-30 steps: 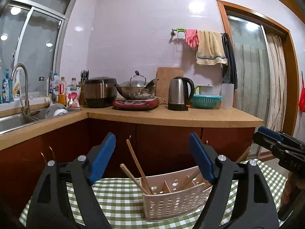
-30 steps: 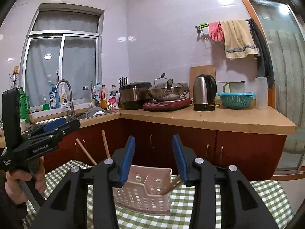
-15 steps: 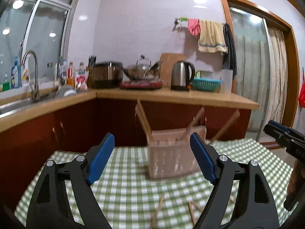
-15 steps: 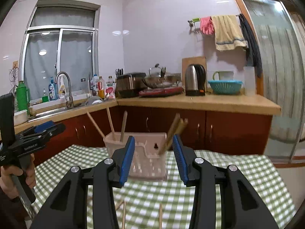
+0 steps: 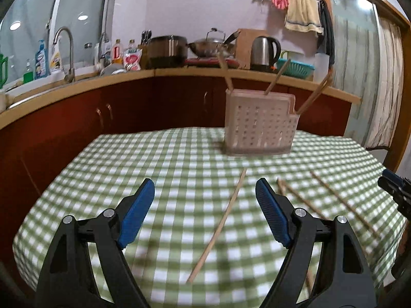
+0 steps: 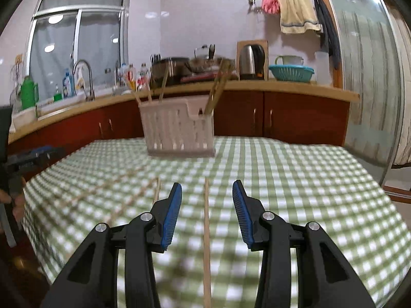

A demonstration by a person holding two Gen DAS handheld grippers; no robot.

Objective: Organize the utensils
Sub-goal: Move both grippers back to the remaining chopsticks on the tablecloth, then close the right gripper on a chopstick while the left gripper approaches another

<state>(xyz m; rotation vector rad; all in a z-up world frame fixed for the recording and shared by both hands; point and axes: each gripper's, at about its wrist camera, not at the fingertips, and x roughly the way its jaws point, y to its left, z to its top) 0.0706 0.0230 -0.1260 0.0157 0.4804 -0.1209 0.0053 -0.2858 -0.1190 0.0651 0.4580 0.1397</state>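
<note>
Wooden chopstick [image 6: 206, 231] lies between the spread, empty right gripper [image 6: 206, 213]; lower squarely, pinch mid-shaft, while the left gripper [image 5: 205, 213] hangs equally agape.

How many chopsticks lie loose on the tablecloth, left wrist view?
4, blur permitting: one chopstick between the left claw fingers, one passing behind its right finger, one beside that, one far right. More may be hidden.

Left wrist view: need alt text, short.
The open left gripper hovers over a green-checked tablecloth with a loose chopstick lying between its blue fingers and more chopsticks to the right. Beyond stands a perforated utensil holder with chopsticks upright, a kitchen counter behind.
</note>
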